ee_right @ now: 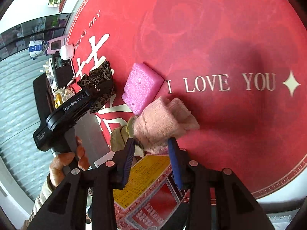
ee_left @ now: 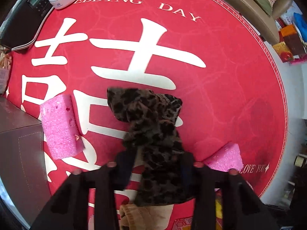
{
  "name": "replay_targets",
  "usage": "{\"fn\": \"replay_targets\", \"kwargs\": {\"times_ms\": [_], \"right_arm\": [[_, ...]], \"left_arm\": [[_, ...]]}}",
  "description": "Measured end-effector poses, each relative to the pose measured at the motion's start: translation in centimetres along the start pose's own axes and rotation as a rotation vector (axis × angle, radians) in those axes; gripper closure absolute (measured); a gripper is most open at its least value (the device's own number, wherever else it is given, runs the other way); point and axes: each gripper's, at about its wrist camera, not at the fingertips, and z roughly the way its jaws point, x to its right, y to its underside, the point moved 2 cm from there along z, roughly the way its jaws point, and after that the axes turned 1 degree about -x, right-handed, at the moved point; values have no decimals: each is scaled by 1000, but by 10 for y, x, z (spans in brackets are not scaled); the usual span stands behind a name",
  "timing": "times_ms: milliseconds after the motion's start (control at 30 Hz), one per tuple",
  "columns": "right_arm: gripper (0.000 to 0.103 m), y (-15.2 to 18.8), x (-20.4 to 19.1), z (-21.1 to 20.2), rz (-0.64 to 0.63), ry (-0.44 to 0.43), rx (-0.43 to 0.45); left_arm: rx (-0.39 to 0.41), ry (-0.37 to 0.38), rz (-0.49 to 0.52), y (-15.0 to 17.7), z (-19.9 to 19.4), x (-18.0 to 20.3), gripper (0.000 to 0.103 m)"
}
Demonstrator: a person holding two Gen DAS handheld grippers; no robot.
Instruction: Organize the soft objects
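Left gripper [ee_left: 155, 163] hides the leopard cloth's [ee_left: 151, 118] lower end.

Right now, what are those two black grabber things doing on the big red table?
A person is sorting soft things with a grabber in each hand. The left gripper has its fingers around a leopard-print cloth over the red table. The right gripper has a fuzzy pink cloth between its fingers. Two pink foam blocks lie nearby.
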Motion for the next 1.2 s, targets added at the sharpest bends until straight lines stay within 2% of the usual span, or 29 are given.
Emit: {"fn": "replay_targets", "kwargs": {"times_ms": [100, 200, 233, 300, 400, 500, 700, 1200], "right_arm": [[46, -7, -2, 10, 8, 23, -2], [46, -14, -6, 21, 0, 42, -15], [47, -15, -8, 27, -18, 84, -30], [67, -15, -11, 36, -46, 134, -64], [75, -9, -20, 34, -100, 160, -47], [75, -4, -23, 18, -127, 183, 12], [75, 5, -13, -17, -77, 150, 107], [75, 60, 14, -43, -6, 215, 204]], "left_arm": [[14, -19, 26, 1, 0, 5, 74], [38, 2, 32, 2, -3, 9, 75], [46, 7, 36, 2, -5, 11, 75], [63, 3, 58, 2, -12, 12, 75], [86, 11, 77, 5, -22, 13, 75], [115, 26, 78, 12, -38, 9, 75], [149, 42, 93, 33, -69, 0, 75], [100, 76, 205, 119, -88, 2, 75]]}}
